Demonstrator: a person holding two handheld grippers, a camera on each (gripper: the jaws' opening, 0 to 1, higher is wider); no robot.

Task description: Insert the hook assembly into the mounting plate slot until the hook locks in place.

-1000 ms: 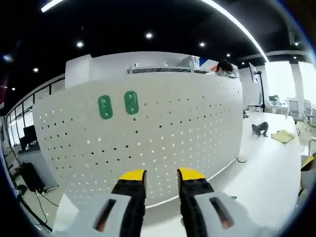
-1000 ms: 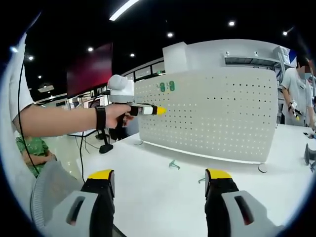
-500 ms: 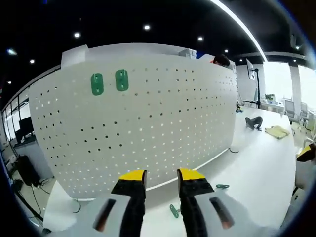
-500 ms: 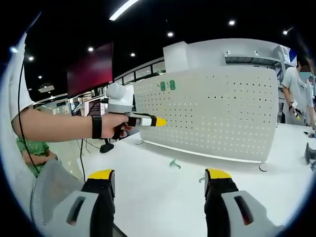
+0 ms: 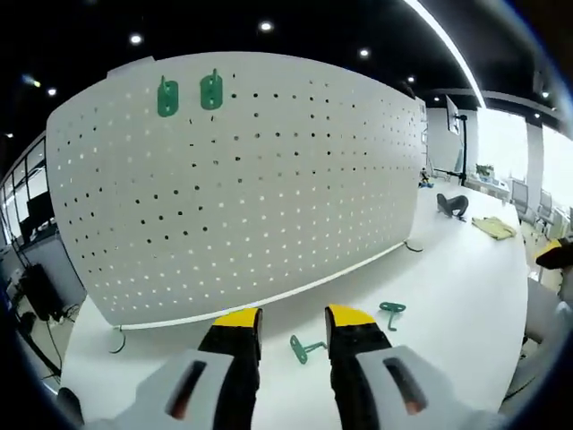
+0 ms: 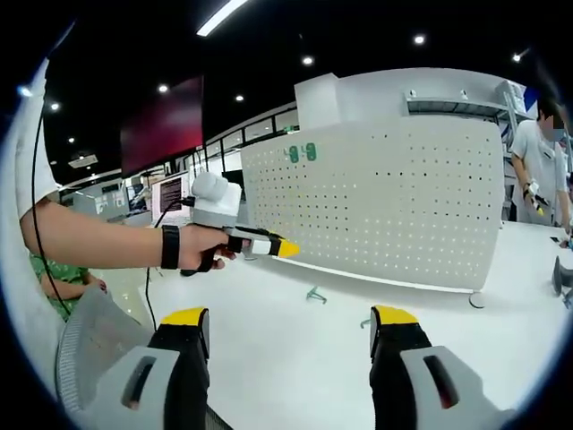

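Note:
A white perforated mounting plate (image 5: 242,170) stands upright on the white table, with two green hooks (image 5: 188,94) seated near its top left. Two loose green hooks lie on the table before it: one (image 5: 306,348) between my left gripper's yellow tips, the other (image 5: 391,310) just to the right. My left gripper (image 5: 293,321) is open and empty, low over the table. In the right gripper view the plate (image 6: 394,206) stands ahead, a loose hook (image 6: 314,295) lies on the table, and the left gripper (image 6: 285,248) comes in held by a hand. My right gripper (image 6: 291,317) is wide open, empty.
The white table (image 6: 295,358) stretches wide in front of the plate. A person (image 6: 541,161) stands at the far right behind the table. A dark object (image 5: 452,204) and a yellow cloth (image 5: 494,227) lie at the table's far end.
My left gripper has dropped from facing the plate's upper holes down toward the table, bringing the two loose hooks into its view. The right gripper has stayed still.

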